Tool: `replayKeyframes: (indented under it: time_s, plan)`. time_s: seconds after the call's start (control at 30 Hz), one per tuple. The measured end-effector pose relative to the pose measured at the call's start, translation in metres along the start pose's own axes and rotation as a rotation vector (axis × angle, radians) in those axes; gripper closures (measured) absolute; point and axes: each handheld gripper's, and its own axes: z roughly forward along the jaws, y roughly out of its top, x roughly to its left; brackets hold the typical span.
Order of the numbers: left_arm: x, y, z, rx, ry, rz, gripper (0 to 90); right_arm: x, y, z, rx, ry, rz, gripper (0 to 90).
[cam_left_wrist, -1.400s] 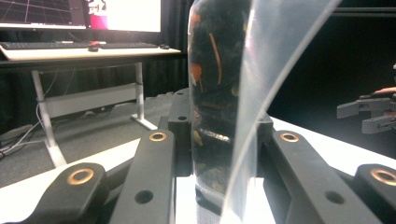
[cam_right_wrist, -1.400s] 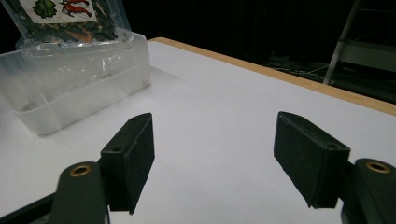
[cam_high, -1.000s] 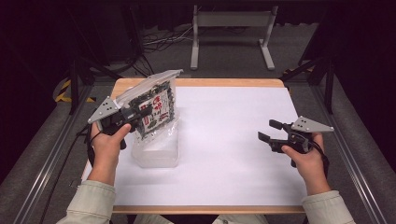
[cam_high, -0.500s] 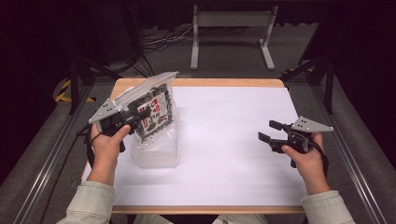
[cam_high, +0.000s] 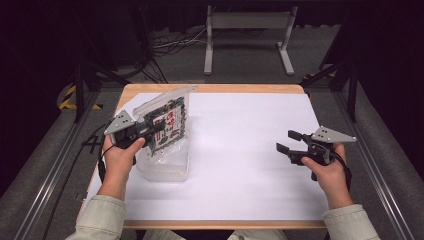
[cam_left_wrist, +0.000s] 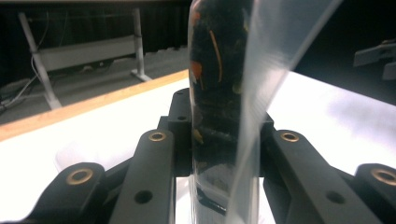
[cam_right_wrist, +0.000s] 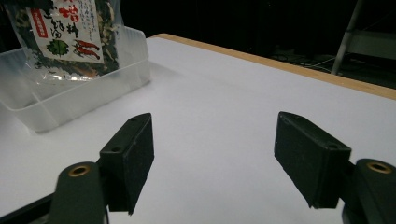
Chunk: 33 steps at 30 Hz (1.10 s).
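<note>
Item: clear plastic packet of dried food (cam_high: 167, 125), printed with a white label, red characters and dark green contents; held upright and slightly tilted over a clear plastic tub (cam_high: 167, 167) at the left side of the table, its lower edge inside or just above the tub, which of the two cannot be told. The packet is clamped at its near edge by the left gripper (cam_high: 150, 131), whose jaws are closed on it. In the left gripper view the packet (cam_left_wrist: 219, 93) is seen edge-on, standing between the two black jaws, with a clear film flap rising to the right of the dark contents; the label is not legible there. In the right gripper view the label face (cam_right_wrist: 65, 32) is presented, with red characters, a green leaf motif and red shrimp-like figures, and the packet is seen standing within the walls of the tub (cam_right_wrist: 84, 93). Right gripper (cam_high: 290, 145): held low over the right side of the table, well apart from the packet, jaws standing apart with nothing between them; in its own view (cam_right_wrist: 215, 163) bare white surface is seen between the pads. Support: white sheet (cam_high: 250, 150) laid over a wooden-edged table (cam_high: 240, 88). Surround: a grey metal stand (cam_high: 247, 37) on the floor beyond the far edge, against a dark background.
</note>
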Motion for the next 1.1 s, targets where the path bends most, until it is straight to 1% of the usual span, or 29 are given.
replayKeyframes:
  time_s: [0.07,0.13,0.27,0.37,0.4,0.47,0.53,0.7,0.77,0.97,1.03,1.1]
  plan:
    - [0.002,-0.002,-0.001,-0.008,-0.002,-0.027,71.6,0.0,0.0,0.0,0.0,0.001,0.0,29.1]
    - [0.004,-0.004,-0.003,-0.006,-0.009,-0.033,71.6,0.0,-0.001,0.0,0.006,-0.001,-0.001,29.1]
    - [0.006,-0.008,-0.008,0.016,-0.02,-0.035,71.3,0.0,-0.001,0.001,0.008,0.003,0.001,29.1]
    - [0.008,-0.01,-0.01,0.012,-0.023,-0.041,71.1,0.001,-0.001,0.002,0.01,0.004,-0.001,29.0]
    - [0.008,-0.011,-0.01,0.01,-0.024,-0.036,71.1,0.001,-0.001,0.002,0.013,0.004,-0.001,29.0]
    - [0.008,-0.013,-0.01,0.026,-0.03,-0.029,71.1,0.002,-0.001,0.002,0.014,0.006,0.0,28.9]
    - [0.008,-0.013,-0.01,0.027,-0.031,-0.03,71.0,0.002,-0.001,0.003,0.015,0.006,0.0,28.9]
    - [0.01,-0.018,-0.012,0.023,-0.048,-0.038,70.8,0.001,-0.002,0.002,0.015,0.005,0.001,28.5]
    - [0.012,-0.021,-0.013,0.022,-0.044,-0.06,70.7,0.001,-0.001,0.002,0.014,0.005,-0.001,28.4]
    - [0.014,-0.021,-0.013,0.028,-0.037,-0.065,70.6,0.001,-0.002,0.002,0.013,0.003,-0.002,28.3]
    - [0.013,-0.021,-0.013,0.026,-0.033,-0.076,70.4,0.001,-0.002,0.001,0.013,0.001,0.002,28.2]
    - [0.013,-0.02,-0.013,0.024,-0.025,-0.067,68.8,0.0,-0.002,0.0,0.013,0.001,0.002,28.2]
